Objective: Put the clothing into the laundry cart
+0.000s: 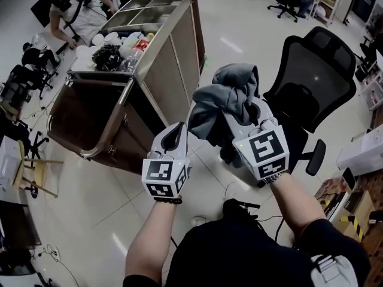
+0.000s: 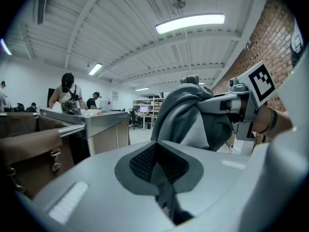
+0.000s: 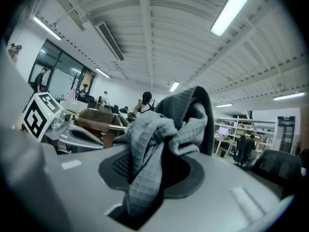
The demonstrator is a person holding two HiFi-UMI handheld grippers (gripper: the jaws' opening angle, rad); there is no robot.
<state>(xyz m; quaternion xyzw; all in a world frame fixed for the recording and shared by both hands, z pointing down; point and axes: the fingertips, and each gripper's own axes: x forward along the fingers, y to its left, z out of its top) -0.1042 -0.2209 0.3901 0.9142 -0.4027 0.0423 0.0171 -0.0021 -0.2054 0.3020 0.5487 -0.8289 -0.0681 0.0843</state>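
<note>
My right gripper (image 1: 254, 124) is shut on a grey waffle-knit garment (image 1: 227, 100), bunched and held up in the air above the floor. In the right gripper view the cloth (image 3: 159, 129) fills the gap between the jaws (image 3: 149, 166) and spills over them. The left gripper (image 1: 175, 137) sits just left of the garment, jaws together and nothing in them (image 2: 157, 151); from its view the garment (image 2: 188, 115) hangs ahead to the right. The laundry cart's brown bag (image 1: 84, 118), with a metal rail (image 1: 114, 124), stands open to the left and ahead.
A steel unit (image 1: 170, 52) joined to the bag carries bottles and cups (image 1: 119, 46) on top. A black office chair (image 1: 311, 82) stands close on the right. A person (image 1: 78, 11) works at the far left. Boxes (image 1: 356, 205) lie at the lower right, a stool (image 1: 33, 172) at the left.
</note>
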